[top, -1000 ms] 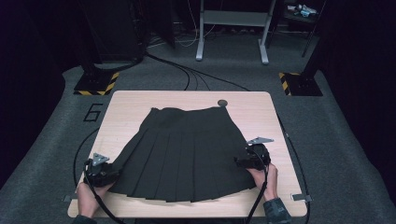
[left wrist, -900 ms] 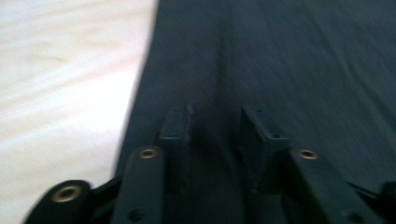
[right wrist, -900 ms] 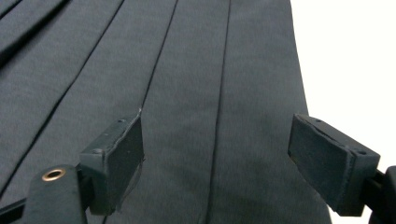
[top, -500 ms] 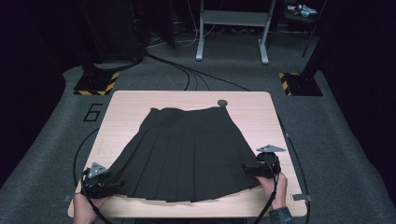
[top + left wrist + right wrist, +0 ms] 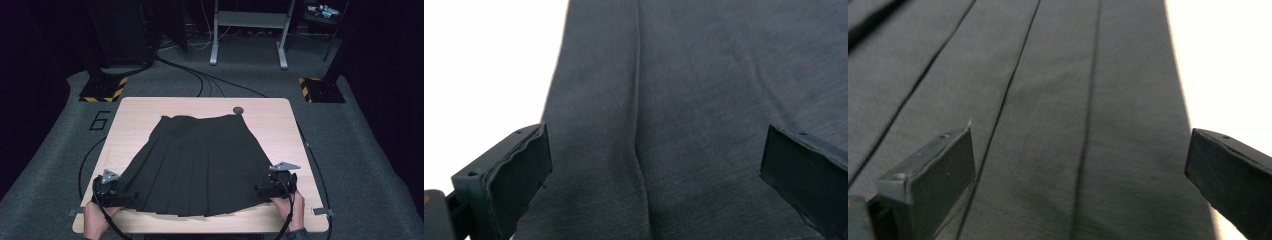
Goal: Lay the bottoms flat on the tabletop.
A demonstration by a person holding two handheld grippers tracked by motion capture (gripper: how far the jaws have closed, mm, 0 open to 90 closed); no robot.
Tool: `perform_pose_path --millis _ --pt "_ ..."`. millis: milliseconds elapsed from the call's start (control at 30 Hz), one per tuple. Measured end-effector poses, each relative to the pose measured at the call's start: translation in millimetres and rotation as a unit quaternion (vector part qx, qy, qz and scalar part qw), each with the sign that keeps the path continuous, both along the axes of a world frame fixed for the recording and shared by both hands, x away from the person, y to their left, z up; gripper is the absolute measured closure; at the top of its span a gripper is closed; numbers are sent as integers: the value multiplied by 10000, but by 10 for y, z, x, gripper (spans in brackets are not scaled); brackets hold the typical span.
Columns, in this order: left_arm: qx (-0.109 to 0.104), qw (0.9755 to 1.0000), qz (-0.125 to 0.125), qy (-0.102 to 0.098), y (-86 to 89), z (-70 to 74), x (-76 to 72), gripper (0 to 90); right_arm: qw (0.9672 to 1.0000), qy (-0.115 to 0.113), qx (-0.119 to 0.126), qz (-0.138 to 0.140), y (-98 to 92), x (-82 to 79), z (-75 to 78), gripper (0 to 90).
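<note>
The black pleated skirt (image 5: 196, 162) lies spread flat on the wooden table (image 5: 150, 107), waistband at the far side and hem toward the person. The left claw (image 5: 131, 196) sits at the hem's left corner and the right claw (image 5: 260, 189) at the hem's right corner, each with a hand behind it. Both claws' jaws have just been opening and now stand wide apart. In the left gripper view the cloth (image 5: 684, 100) lies beneath and between the spread jaws, unpinched. The right gripper view shows the same, with pleats (image 5: 1048, 100) running away ahead of the jaws.

This looks like the release after laying the skirt out. To do it well, draw both claws straight back toward the table's near edge, keeping the jaws wide so no pad drags the hem or ruffles a pleat. Beyond the waistband, a small dark round spot (image 5: 238, 110) marks the tabletop.
</note>
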State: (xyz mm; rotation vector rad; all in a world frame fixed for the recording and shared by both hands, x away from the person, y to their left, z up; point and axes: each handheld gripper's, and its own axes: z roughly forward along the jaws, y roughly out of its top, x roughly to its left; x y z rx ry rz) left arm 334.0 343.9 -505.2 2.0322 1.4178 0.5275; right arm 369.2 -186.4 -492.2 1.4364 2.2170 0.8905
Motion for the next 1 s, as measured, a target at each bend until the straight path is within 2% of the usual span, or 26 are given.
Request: perform_pose_path --millis 100,200,233,300,333,400,567,700,767,867,1000 --pt "13 10000 44 55 -15 -70 -13 0 9999 89 -56 9 55 -2 -81 0" --pt "103 9998 51 159 -37 -140 -33 0 9996 127 -242 -3 79 -7 -163 0" --pt "128 9998 60 155 -42 -162 -40 0 9994 252 -215 -98 98 -21 -189 0" --pt "0 9999 126 70 -27 -192 -57 0 9992 218 -337 -82 104 -25 -260 0" --pt "0 9999 168 10 -29 -203 -60 0 9996 192 -203 -88 76 -39 -282 0" --pt "30 9998 186 -13 -28 -209 -66 1 9996 182 -169 -143 66 -57 -285 0" --pt "2 9997 224 -87 -32 -224 -55 0 9998 70 -145 -151 59 -63 -304 0" --pt "34 9999 152 -59 -23 -219 -34 0 9998 29 -149 -127 45 -54 -310 0" --pt "29 9999 128 -53 -20 -218 -29 0 9997 82 -132 -166 48 -46 -305 0" --pt "23 9999 128 -94 -21 -224 1 0 9998 7 -137 -171 33 -15 -314 0" --pt "5 9999 116 -113 -26 -229 49 0 9997 19 -117 -228 22 38 -313 0"
